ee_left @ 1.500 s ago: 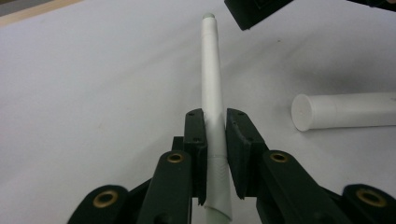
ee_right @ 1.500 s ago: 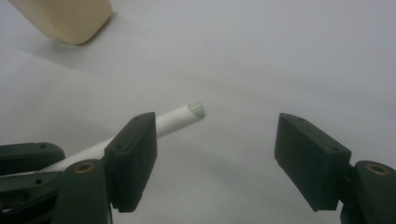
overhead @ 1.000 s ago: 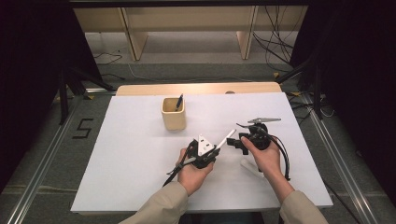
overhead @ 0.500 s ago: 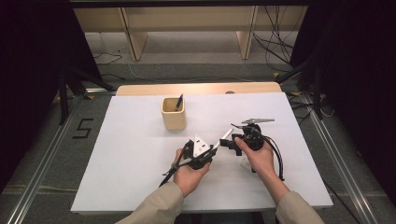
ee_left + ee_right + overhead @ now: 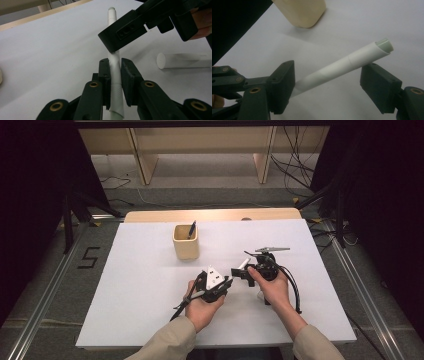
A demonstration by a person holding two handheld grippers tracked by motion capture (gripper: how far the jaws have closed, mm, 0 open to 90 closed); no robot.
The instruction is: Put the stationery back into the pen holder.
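Observation:
My left gripper [image 5: 227,280] [image 5: 115,66] is shut on a white pen [image 5: 112,22], which sticks out beyond its jaws, above the white table [image 5: 150,285]. My right gripper [image 5: 245,271] [image 5: 332,81] stands open, one jaw on each side of the pen [image 5: 352,62] near its greenish end, with a wide gap between them. One jaw of the right gripper [image 5: 125,30] crosses over the pen in the left gripper view. A white cap-like cylinder [image 5: 182,60] lies on the table beside it.
A beige cup [image 5: 185,242] [image 5: 304,12] with a dark pen [image 5: 191,230] in it stands behind the grippers. A wooden strip [image 5: 210,215] runs along the table's far edge. Cables trail from both grippers toward the front.
The right gripper has shifted a little to the left, toward the left gripper and the pen's free end. The left hand has kept still with the pen.

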